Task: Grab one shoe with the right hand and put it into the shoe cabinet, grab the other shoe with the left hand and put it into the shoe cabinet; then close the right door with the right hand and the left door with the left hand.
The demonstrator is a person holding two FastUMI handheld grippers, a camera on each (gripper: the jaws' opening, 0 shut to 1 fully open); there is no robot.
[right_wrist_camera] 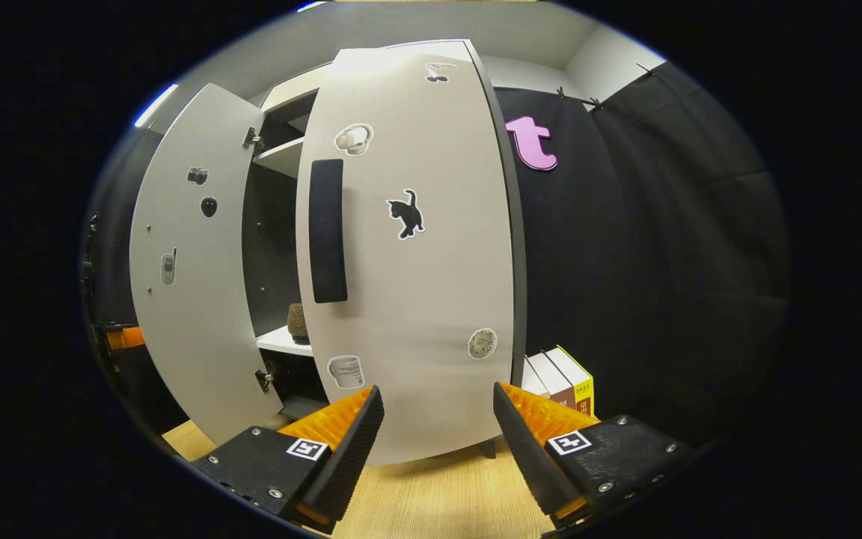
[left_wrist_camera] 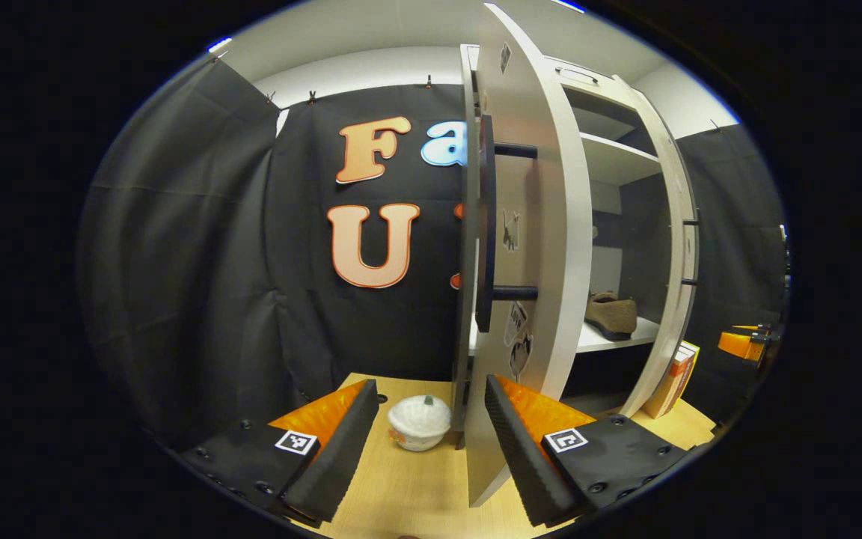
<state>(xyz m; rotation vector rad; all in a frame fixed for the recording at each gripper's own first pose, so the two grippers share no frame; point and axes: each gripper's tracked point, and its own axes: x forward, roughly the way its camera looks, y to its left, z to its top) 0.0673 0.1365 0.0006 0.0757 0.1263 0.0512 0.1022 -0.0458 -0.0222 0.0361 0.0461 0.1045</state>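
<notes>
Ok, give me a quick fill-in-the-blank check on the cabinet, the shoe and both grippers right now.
1. The brown shoe rests on a ____ inside the shoe cabinet.
2. Both cabinet doors stand ____.
3. The left gripper and the right gripper are both ____ and hold nothing.
4. The black handle on the right door runs ____.

Missing words: shelf; open; open; vertically

Shoe (left_wrist_camera: 612, 314): on a lower shelf (left_wrist_camera: 618, 338) inside the shoe cabinet (left_wrist_camera: 610, 161).
Left door (left_wrist_camera: 528, 224): swung open, edge-on before the left gripper (left_wrist_camera: 423, 442).
Bowl (left_wrist_camera: 420, 421): on the table (left_wrist_camera: 416, 486), left of that door (perhaps just beside it).
Books (right_wrist_camera: 562, 382): right of the right door (right_wrist_camera: 416, 247).
</notes>
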